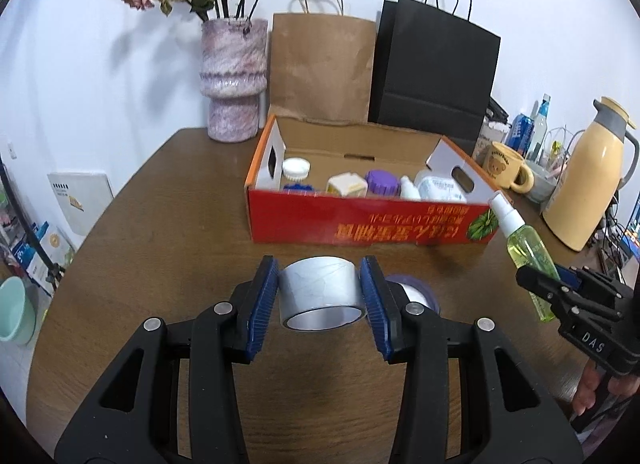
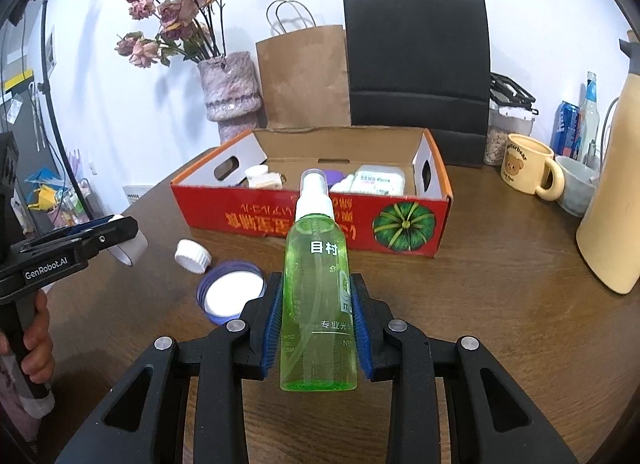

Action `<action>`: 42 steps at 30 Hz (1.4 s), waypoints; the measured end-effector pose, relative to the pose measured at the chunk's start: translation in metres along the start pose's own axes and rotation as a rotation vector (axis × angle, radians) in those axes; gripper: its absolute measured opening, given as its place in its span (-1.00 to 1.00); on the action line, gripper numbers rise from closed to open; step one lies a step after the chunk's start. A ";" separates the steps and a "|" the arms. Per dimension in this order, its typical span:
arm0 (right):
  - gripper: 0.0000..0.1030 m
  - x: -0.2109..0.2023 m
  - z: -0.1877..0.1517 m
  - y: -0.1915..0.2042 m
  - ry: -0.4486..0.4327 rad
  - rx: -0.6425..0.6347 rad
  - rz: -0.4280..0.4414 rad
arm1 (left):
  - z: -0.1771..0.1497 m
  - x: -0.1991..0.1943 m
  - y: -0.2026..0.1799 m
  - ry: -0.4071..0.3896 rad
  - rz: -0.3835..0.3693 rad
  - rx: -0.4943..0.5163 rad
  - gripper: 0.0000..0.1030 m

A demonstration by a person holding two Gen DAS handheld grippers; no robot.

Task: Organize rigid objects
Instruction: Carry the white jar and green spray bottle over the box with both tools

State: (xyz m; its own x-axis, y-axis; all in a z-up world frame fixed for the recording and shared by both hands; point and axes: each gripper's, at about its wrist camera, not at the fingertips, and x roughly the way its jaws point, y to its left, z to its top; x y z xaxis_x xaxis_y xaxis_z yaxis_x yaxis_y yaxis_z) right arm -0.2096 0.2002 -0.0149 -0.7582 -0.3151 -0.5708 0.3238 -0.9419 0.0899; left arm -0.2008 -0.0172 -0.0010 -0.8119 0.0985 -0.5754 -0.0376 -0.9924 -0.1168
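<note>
So the left gripper (image 1: 319, 292) has its blue pads clamped on both sides of a roll of grey tape (image 1: 320, 293), which sits lifted off the brown table (image 1: 160, 232) with its open core facing the camera. The right gripper (image 2: 316, 316) is squeezed around a green spray bottle (image 2: 318, 304), white nozzle pointing away toward the box, and it's held up in the air too. Straight ahead is the red cardboard box (image 1: 360, 220) with a pumpkin picture on the front, and inside are a few small jars and bottles, including a white-capped one (image 1: 296, 170) and a purple-capped one (image 1: 382, 181). Loose on the table near the grippers are a purple lid (image 2: 232, 291) lying upside down and a small white cap (image 2: 193, 255) just beside it. Behind the box stand a pink vase (image 1: 234, 80) of dried flowers, a brown paper bag (image 1: 320, 68) and a black one (image 1: 436, 64), with a yellow mug (image 2: 528, 170) and a cream thermos jug (image 1: 588, 172) off to the right.
</note>
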 end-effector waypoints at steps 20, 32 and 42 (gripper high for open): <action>-0.33 0.041 0.067 0.007 -0.067 0.011 -0.016 | 0.074 0.037 -0.029 -0.095 0.058 -0.043 -0.25; -0.32 0.091 0.093 -0.001 -0.038 0.005 -0.039 | 0.100 0.084 -0.026 -0.091 0.112 -0.050 -0.25; -0.32 0.137 0.108 -0.008 0.013 -0.038 -0.061 | 0.115 0.132 -0.019 -0.038 0.154 -0.024 -0.25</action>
State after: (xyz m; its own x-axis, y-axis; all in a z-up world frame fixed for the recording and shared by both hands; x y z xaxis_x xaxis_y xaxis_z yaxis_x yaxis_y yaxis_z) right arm -0.3773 0.1521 -0.0055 -0.7701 -0.2553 -0.5846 0.2984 -0.9542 0.0236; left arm -0.3738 0.0063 0.0180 -0.8283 -0.0584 -0.5573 0.1029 -0.9935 -0.0488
